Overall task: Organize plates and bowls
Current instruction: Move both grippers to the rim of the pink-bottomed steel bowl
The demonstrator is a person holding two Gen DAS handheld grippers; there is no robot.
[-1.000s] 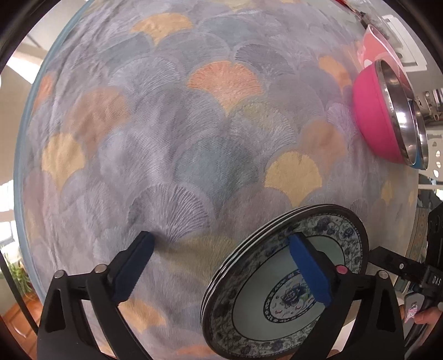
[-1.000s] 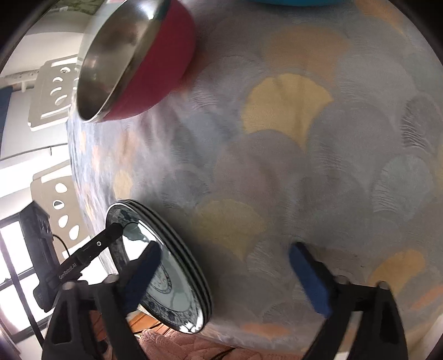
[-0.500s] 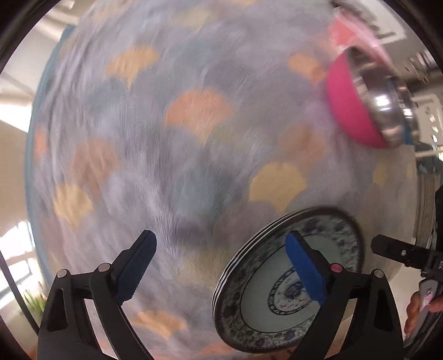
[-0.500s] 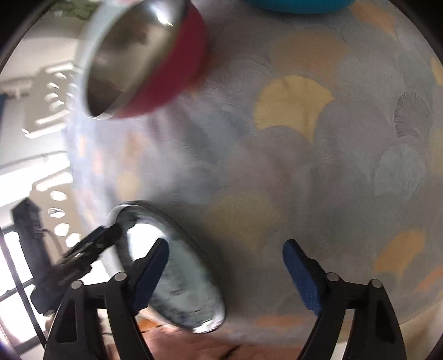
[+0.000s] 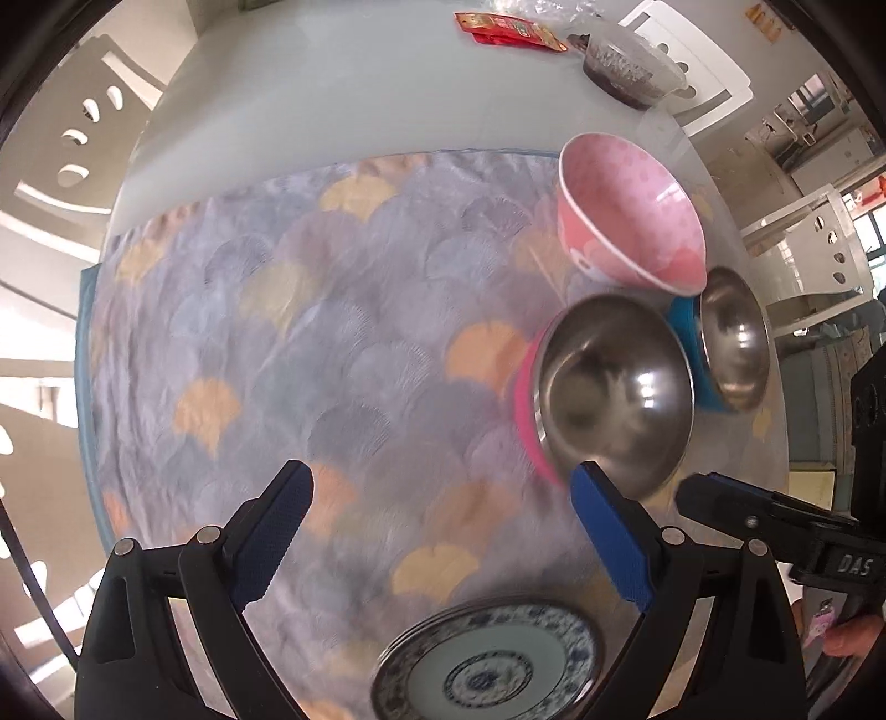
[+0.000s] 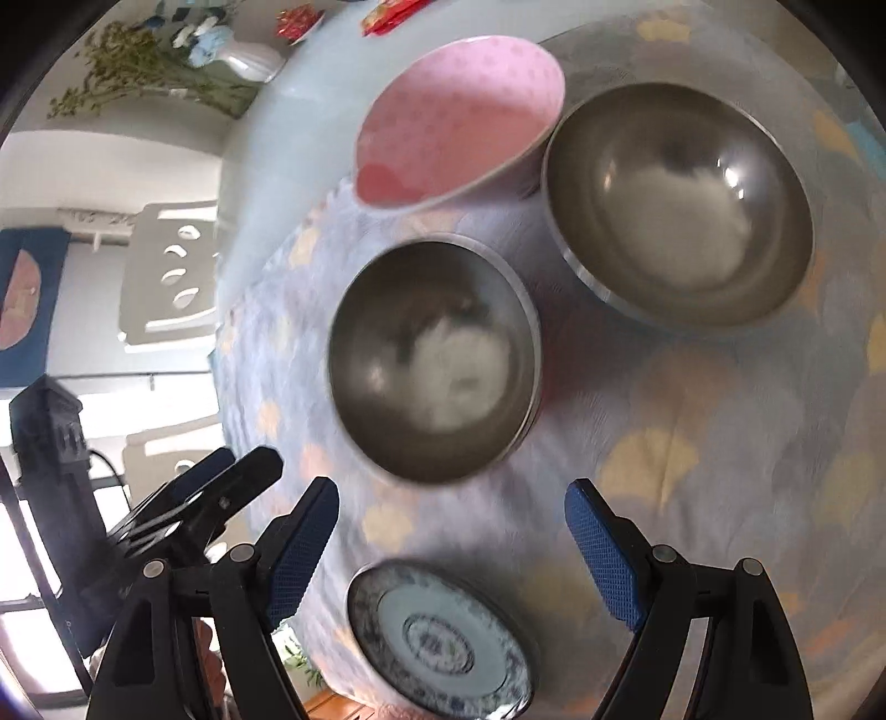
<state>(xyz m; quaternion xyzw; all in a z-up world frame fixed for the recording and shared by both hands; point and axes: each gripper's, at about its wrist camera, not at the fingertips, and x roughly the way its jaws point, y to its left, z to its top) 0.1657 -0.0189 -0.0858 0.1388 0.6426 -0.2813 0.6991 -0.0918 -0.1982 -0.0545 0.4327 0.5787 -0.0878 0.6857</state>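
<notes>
A stack of blue-and-white patterned plates (image 5: 493, 664) lies on the patterned cloth near the table's front edge; it also shows in the right wrist view (image 6: 437, 642). A steel bowl with a pink outside (image 5: 614, 410) (image 6: 437, 360), a steel bowl with a blue outside (image 5: 731, 343) (image 6: 681, 205) and a pale pink bowl (image 5: 631, 221) (image 6: 459, 116) stand beyond. My left gripper (image 5: 443, 543) is open and empty above the plates. My right gripper (image 6: 454, 554) is open and empty, also above the plates.
The fan-patterned cloth (image 5: 310, 343) covers the near part of the round table. Red packets (image 5: 509, 27) and a clear plastic container (image 5: 631, 61) lie at the far edge. A vase of flowers (image 6: 243, 55) and white chairs (image 6: 171, 271) stand beyond the table.
Both grippers have pulled back and tilted up from the plate stack, which stays on the cloth. The bowls and the far table have come into view.
</notes>
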